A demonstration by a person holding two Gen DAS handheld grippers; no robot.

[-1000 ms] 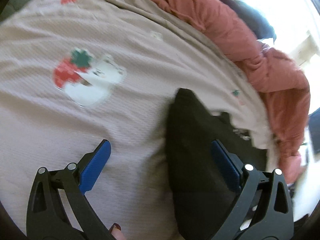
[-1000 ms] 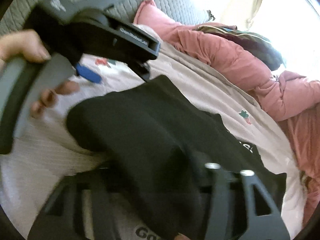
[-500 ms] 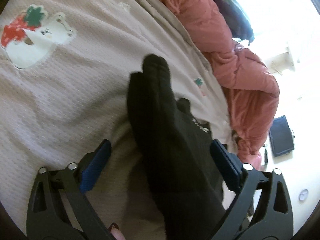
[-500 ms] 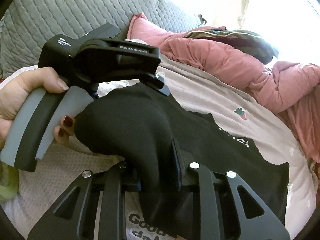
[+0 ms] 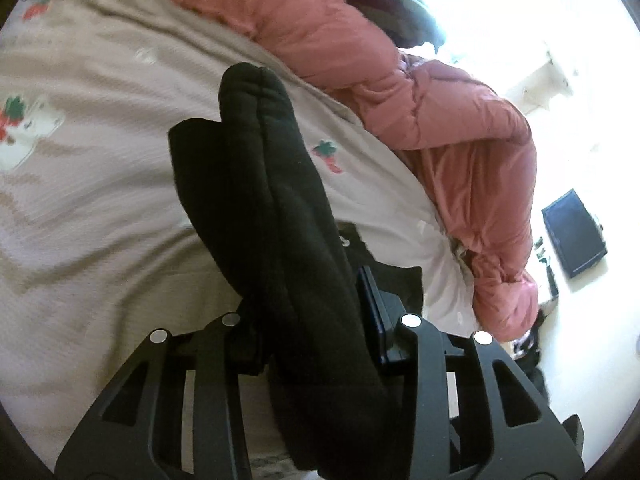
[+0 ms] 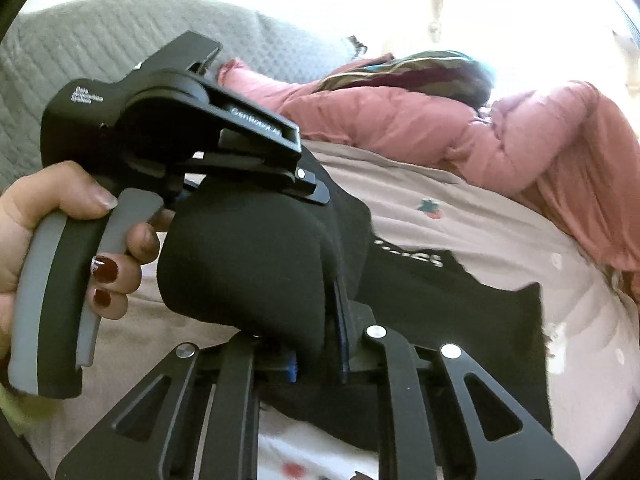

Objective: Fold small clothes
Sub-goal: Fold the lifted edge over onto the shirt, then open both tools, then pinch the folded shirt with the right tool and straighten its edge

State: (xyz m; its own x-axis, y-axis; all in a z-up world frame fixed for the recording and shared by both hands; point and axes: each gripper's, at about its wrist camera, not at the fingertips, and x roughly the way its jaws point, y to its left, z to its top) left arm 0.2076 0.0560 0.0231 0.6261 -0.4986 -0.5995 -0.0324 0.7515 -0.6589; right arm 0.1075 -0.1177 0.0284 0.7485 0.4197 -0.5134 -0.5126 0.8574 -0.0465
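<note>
A small black garment (image 5: 272, 200) with white lettering (image 6: 412, 254) lies partly on a beige bedsheet (image 5: 80, 208) with strawberry prints. My left gripper (image 5: 312, 312) is shut on a bunched fold of the black garment, which stands up between its fingers. My right gripper (image 6: 316, 344) is shut on another fold of the same garment (image 6: 248, 264). In the right wrist view the left gripper's body (image 6: 172, 120) and the hand holding it sit just beyond, touching the cloth. The rest of the garment (image 6: 460, 320) trails to the right on the sheet.
A pink puffy duvet (image 5: 440, 112) is heaped along the far right of the bed, with dark patterned bedding (image 6: 420, 68) on it. A grey quilted headboard (image 6: 80, 40) stands at the back left. A dark flat device (image 5: 574, 236) lies on the floor.
My left gripper has closed on the black garment; its jaws stood wide open before. Both grippers have lifted the bunched cloth, and the left one has come close beside the right.
</note>
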